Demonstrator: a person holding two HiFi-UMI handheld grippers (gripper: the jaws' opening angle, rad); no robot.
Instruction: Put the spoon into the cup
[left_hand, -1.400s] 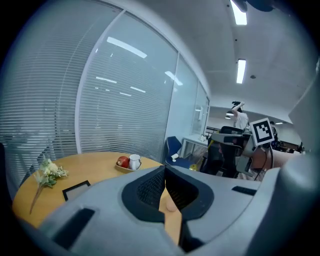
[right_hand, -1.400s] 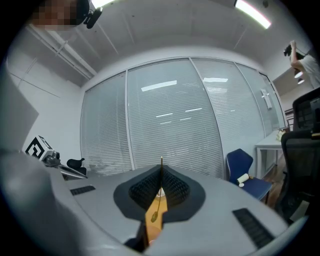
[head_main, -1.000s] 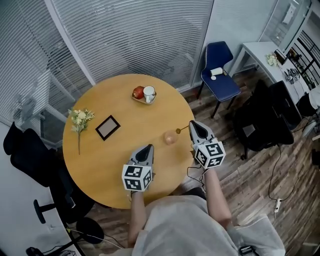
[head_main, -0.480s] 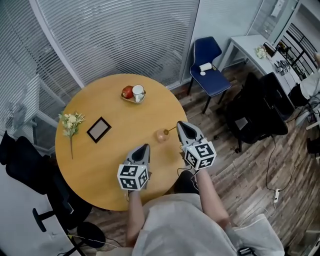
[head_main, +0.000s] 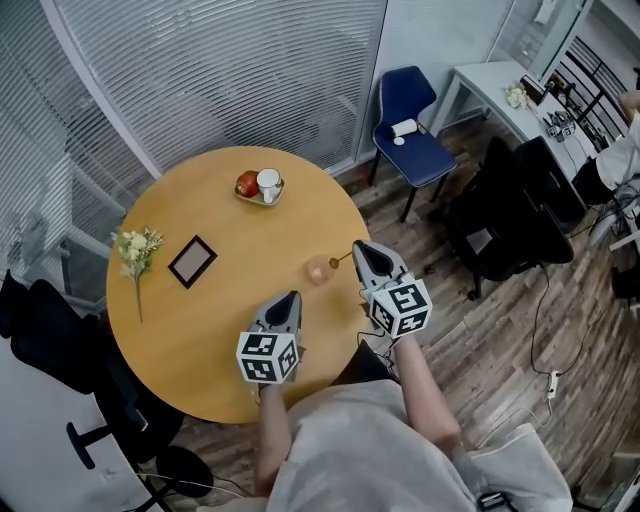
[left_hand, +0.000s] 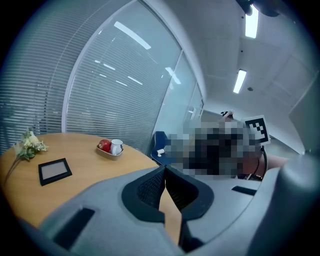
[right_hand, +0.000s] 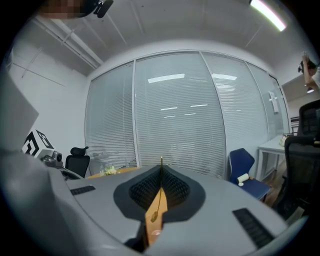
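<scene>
no readable text, labels or numbers anywhere in view

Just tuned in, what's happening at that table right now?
A person at a round wooden table holds a gripper in each hand. The right gripper has its jaws shut on a thin gold spoon. The spoon's free end reaches the rim of the small pink cup but does not look to be inside it yet. The left gripper hangs over the table's near side, jaws together with nothing between them.
</scene>
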